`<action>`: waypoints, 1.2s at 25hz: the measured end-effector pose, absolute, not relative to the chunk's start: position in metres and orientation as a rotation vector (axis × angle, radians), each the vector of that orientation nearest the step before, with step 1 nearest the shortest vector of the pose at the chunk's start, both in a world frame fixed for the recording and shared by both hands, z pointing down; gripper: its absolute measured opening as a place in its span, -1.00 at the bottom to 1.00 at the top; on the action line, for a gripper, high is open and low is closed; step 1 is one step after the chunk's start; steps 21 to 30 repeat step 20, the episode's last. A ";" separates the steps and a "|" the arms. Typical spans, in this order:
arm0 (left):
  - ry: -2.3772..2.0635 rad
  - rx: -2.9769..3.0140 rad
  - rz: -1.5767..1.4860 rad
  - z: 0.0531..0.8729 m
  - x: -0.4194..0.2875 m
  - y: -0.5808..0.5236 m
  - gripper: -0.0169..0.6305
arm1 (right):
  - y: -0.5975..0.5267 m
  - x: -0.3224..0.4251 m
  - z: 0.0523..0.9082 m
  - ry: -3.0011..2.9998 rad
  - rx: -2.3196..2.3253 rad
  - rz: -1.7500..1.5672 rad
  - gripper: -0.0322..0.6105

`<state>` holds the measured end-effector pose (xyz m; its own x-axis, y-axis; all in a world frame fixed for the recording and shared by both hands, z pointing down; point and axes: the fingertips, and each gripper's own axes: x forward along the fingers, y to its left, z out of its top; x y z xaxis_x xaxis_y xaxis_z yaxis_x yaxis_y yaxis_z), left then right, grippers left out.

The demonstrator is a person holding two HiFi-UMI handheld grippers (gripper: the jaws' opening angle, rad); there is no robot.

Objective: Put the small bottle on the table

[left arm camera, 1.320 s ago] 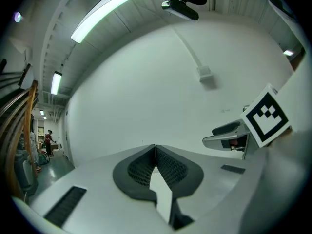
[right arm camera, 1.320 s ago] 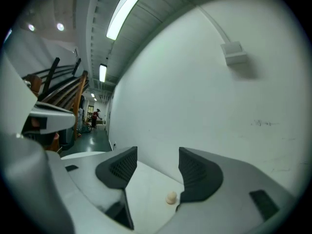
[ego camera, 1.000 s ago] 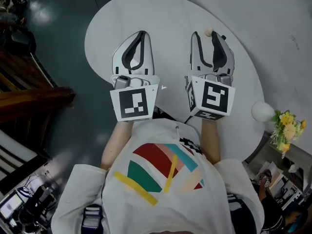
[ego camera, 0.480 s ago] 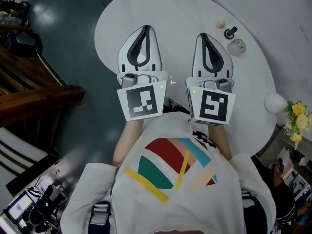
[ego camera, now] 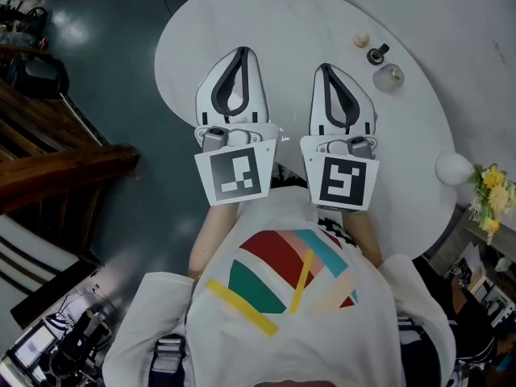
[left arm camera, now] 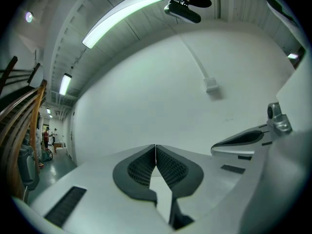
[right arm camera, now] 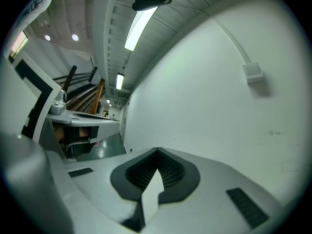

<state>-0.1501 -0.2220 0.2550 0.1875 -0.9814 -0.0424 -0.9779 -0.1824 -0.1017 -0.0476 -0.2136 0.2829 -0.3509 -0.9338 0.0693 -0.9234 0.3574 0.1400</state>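
Left gripper [ego camera: 239, 52] and right gripper [ego camera: 325, 68] both clenched, empty; small clear glass bottle [ego camera: 388, 76] sits far right on white oval table [ego camera: 274, 18].

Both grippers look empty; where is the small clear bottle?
In the head view, the small clear bottle sits on the white table, right of and beyond the right gripper, beside a small black object.

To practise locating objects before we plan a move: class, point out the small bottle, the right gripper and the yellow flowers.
small bottle [ego camera: 388, 77], head view, on its clear round body.
right gripper [ego camera: 325, 68], head view, at its shut fingertips.
yellow flowers [ego camera: 492, 196], head view, on the blooms.
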 end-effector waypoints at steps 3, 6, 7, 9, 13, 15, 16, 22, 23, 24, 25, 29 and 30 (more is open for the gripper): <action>1.946 -2.333 -0.052 0.256 -0.152 -0.221 -0.89 | -0.212 -0.047 0.286 -2.472 1.699 -0.107 -0.87; 1.949 -2.328 -0.056 0.257 -0.153 -0.221 -0.89 | -0.211 -0.047 0.288 -2.465 1.692 -0.107 -0.87; 1.951 -2.328 -0.055 0.258 -0.154 -0.221 -0.89 | -0.211 -0.047 0.288 -2.460 1.688 -0.115 -0.87; 1.956 -2.327 -0.052 0.258 -0.154 -0.221 -0.89 | -0.212 -0.047 0.288 -2.453 1.684 -0.131 -0.87; 1.956 -2.323 -0.049 0.257 -0.154 -0.220 -0.89 | -0.212 -0.047 0.287 -2.453 1.682 -0.134 -0.87; 1.954 -2.323 -0.050 0.257 -0.154 -0.220 -0.89 | -0.212 -0.047 0.289 -2.449 1.680 -0.132 -0.87; 1.954 -2.324 -0.051 0.258 -0.154 -0.220 -0.89 | -0.212 -0.047 0.289 -2.447 1.680 -0.128 -0.87; 1.958 -2.325 -0.056 0.259 -0.155 -0.219 -0.89 | -0.211 -0.046 0.291 -2.443 1.675 -0.124 -0.87; 1.958 -2.325 -0.056 0.259 -0.155 -0.219 -0.89 | -0.211 -0.046 0.291 -2.443 1.675 -0.124 -0.87; 1.958 -2.325 -0.056 0.259 -0.155 -0.219 -0.89 | -0.211 -0.046 0.291 -2.443 1.675 -0.124 -0.87; 1.958 -2.325 -0.056 0.259 -0.155 -0.219 -0.89 | -0.211 -0.046 0.291 -2.443 1.675 -0.124 -0.87; 1.958 -2.325 -0.056 0.259 -0.155 -0.219 -0.89 | -0.211 -0.046 0.291 -2.443 1.675 -0.124 -0.87; 1.958 -2.325 -0.056 0.259 -0.155 -0.219 -0.89 | -0.211 -0.046 0.291 -2.443 1.675 -0.124 -0.87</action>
